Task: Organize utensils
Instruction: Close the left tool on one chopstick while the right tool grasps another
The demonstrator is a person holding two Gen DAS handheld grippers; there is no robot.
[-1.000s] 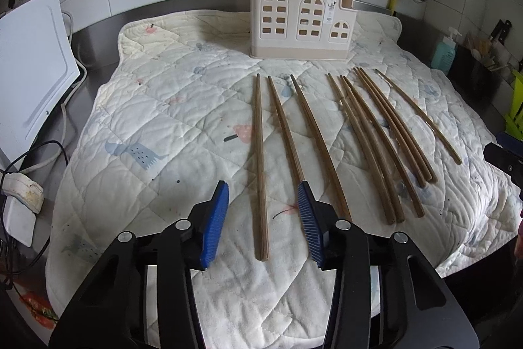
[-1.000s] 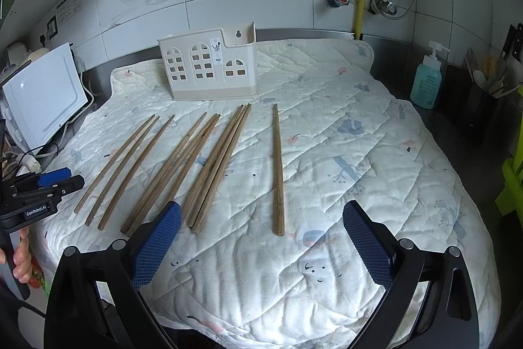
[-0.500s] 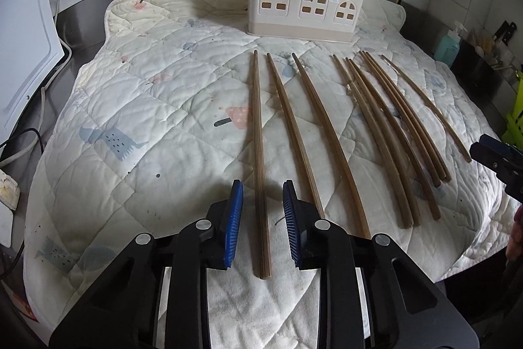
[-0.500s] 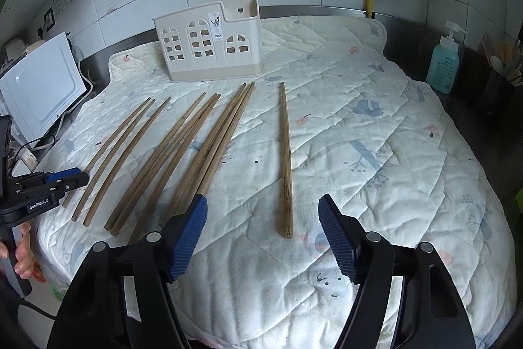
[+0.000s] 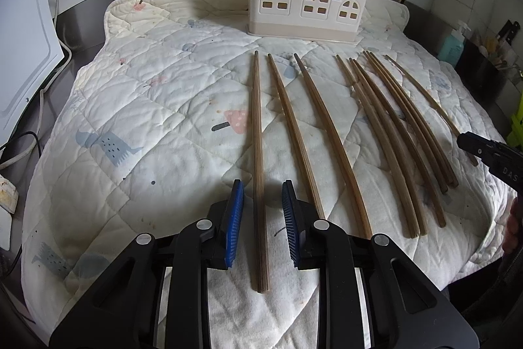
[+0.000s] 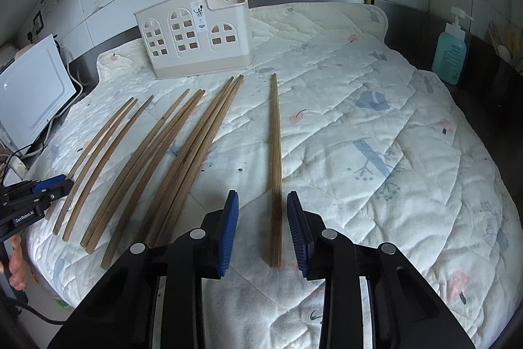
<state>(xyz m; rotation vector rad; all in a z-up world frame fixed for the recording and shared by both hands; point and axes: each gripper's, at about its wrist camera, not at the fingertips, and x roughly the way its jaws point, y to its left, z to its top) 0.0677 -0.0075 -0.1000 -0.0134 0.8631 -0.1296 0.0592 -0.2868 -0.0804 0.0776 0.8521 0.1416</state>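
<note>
Quilted mat (image 5: 157,107) on a kitchen counter: chopsticks fan out before the cream utensil holder (image 5: 304,8). Left gripper (image 5: 263,211) and right gripper (image 6: 263,218), jaws just narrowing, each straddle an outermost chopstick (image 5: 258,172), (image 6: 275,165) without yet pinching, apparently poised to lift both.

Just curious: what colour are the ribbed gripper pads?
Blue pads on black arms, clearest in the right wrist view.

Both grippers: black plastic frames w/ silver round screws at the pivots, ribbed blue pads on inner fingers. Left gripper (image 5: 263,201), right gripper (image 6: 263,211). White "GenRobot.AI" lettering on left gripper's side, seen from right wrist view
</note>
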